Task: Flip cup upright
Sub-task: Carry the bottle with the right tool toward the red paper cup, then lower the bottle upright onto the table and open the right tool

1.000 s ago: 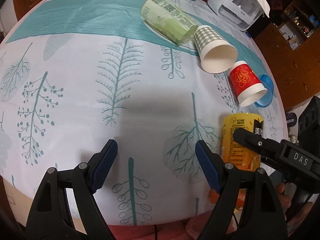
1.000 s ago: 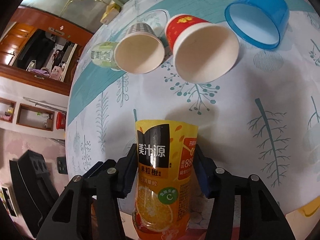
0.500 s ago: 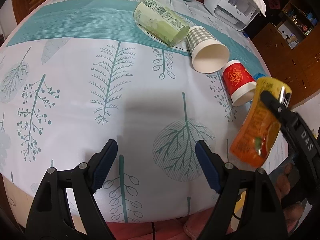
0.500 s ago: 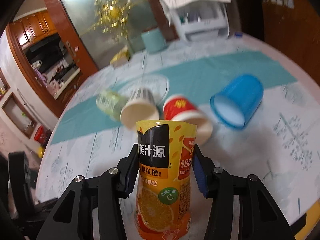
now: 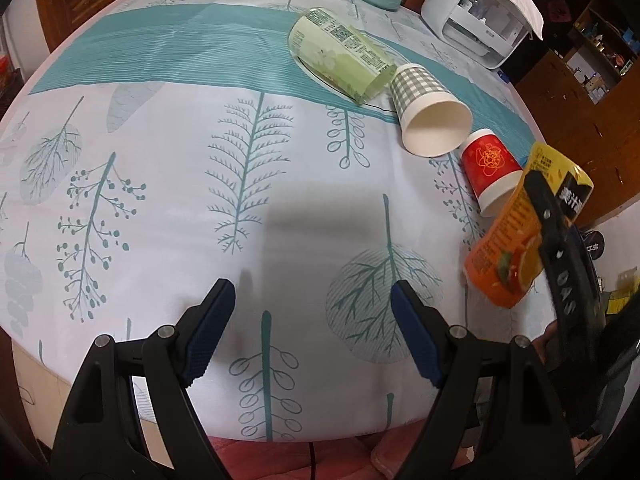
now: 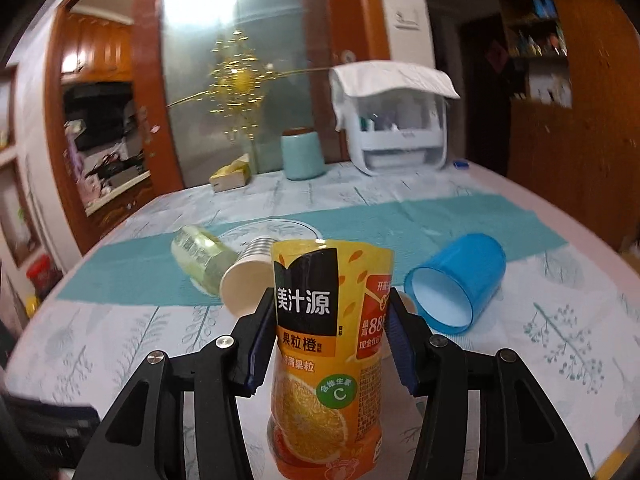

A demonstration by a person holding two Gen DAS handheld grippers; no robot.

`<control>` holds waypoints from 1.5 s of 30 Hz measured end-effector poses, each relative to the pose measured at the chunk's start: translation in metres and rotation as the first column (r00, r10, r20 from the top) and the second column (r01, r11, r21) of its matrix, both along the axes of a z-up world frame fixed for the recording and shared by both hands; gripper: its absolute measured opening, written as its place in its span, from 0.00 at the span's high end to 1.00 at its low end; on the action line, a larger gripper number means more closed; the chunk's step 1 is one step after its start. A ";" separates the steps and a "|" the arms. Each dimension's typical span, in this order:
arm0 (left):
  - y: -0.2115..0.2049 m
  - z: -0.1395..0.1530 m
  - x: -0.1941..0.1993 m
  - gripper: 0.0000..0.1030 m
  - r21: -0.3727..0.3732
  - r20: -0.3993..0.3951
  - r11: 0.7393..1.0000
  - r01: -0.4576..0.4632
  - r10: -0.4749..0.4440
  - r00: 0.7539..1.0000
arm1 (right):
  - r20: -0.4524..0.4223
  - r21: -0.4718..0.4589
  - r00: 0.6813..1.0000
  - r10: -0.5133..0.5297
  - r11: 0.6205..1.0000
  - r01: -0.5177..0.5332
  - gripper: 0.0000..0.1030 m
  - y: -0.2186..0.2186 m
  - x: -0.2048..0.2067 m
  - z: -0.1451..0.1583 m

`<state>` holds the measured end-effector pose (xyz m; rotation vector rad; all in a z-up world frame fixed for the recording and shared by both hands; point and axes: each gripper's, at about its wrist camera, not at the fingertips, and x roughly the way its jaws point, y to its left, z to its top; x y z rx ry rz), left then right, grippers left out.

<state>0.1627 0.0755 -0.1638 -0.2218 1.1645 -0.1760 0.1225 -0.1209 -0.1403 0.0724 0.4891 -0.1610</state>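
My right gripper (image 6: 328, 336) is shut on an orange juice-label cup (image 6: 326, 360), held close to upright with its open top up. In the left wrist view that cup (image 5: 520, 236) is tilted above the table's right edge, with the right gripper's finger across it. My left gripper (image 5: 312, 332) is open and empty over the near part of the table. Other cups lie on their sides: a green one (image 5: 340, 52), a checked paper one (image 5: 430, 112), a red one (image 5: 490, 168) and a blue plastic one (image 6: 460, 284).
The round table has a leaf-print cloth (image 5: 200, 184) with a teal band. At the far side stand a white appliance (image 6: 394, 120), a teal canister (image 6: 302, 152) and a tissue box (image 6: 230, 174). Wooden cabinets stand to the right.
My right gripper has lifted the orange cup off the table and turned it from lying down to nearly upright. My left gripper has stayed open and moved little.
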 end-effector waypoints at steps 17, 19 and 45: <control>-0.007 0.020 -0.018 0.24 0.031 0.035 1.000 0.001 -0.002 0.999 | -0.036 0.050 0.997 0.076 0.996 -0.074 0.49 0.026 -0.059 -0.024; -0.006 0.023 -0.020 0.24 0.035 0.041 0.999 -0.007 0.005 0.999 | -0.035 0.066 0.997 0.075 0.995 -0.072 0.49 0.019 -0.058 -0.020; 0.001 0.025 -0.024 0.24 0.042 0.035 0.999 -0.034 0.033 0.999 | -0.039 0.045 0.980 0.197 0.980 -0.195 0.43 0.011 -0.030 0.017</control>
